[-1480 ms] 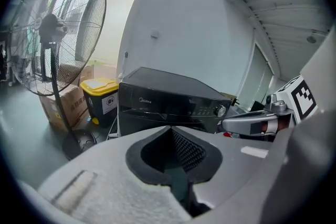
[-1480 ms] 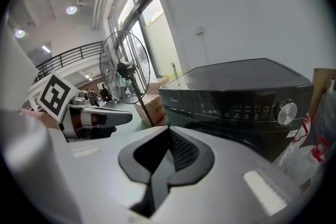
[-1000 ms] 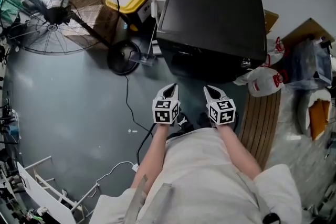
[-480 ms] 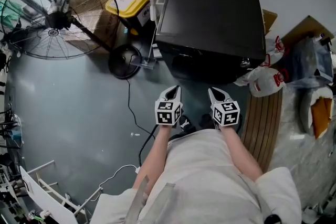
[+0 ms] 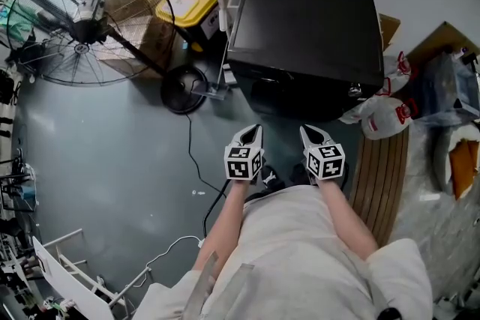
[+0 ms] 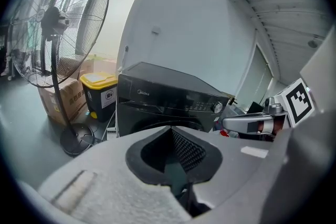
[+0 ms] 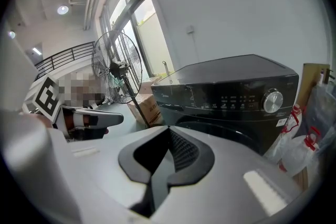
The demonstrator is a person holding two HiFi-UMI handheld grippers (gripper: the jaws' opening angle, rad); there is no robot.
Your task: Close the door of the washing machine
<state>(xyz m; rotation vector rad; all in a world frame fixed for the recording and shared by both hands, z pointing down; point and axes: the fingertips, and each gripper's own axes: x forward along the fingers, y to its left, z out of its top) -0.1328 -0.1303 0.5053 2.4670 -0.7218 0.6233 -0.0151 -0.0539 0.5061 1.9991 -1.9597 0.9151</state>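
The black washing machine [image 5: 304,41] stands against the wall in the head view, just ahead of me. The upper rim of its round door [image 6: 157,123] shows above my jaws and looks flush with the front; the rest is hidden. My left gripper [image 5: 251,133] and right gripper [image 5: 312,133] hang side by side a short way before the machine's front, touching nothing. Both are shut and hold nothing. In the left gripper view the left gripper [image 6: 172,139] points at the machine's front. The right gripper [image 7: 168,136] points at the door [image 7: 226,131] below the control dial [image 7: 272,100].
A big standing fan [image 5: 82,19] and its round base [image 5: 184,88] are at the left. A yellow-lidded bin [image 5: 187,0] and cardboard boxes [image 5: 139,7] sit beside the machine. A cable [image 5: 196,168] crosses the floor. Plastic bags [image 5: 386,116] and a slatted board [image 5: 379,176] lie at the right.
Both grippers stay shut and side by side before the machine. Only the head view has shifted slightly.
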